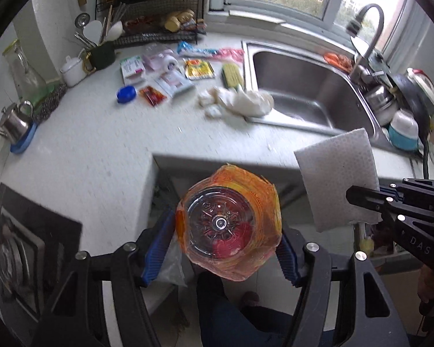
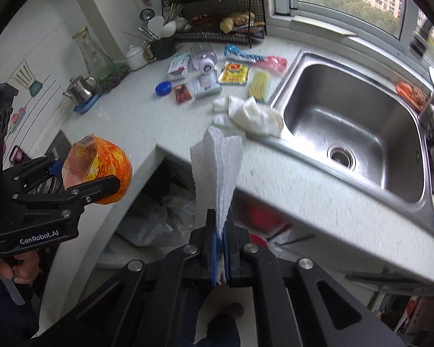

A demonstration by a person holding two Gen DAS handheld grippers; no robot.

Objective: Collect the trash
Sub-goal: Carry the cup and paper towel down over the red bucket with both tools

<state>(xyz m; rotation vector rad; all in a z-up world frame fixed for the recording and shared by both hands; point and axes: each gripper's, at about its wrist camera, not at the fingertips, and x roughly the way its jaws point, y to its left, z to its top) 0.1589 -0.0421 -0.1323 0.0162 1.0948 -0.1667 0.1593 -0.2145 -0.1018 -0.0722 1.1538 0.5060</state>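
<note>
Bottle and paper towel carried off the tabletop edge.
The bottle [image 1: 228, 225], light, slick and crushable, sits across its body in the left gripper [image 1: 225, 248] jaws; the limp paper towel [image 2: 217, 173] is pinched by the right gripper [image 2: 223, 248] jaws. More wrappers [image 2: 234, 73] lie on the tabletop [image 2: 124, 115].

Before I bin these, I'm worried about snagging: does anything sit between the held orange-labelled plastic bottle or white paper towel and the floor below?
Nothing visible blocks the orange-labelled plastic bottle or the white paper towel; both hang past the counter edge over open floor.
</note>
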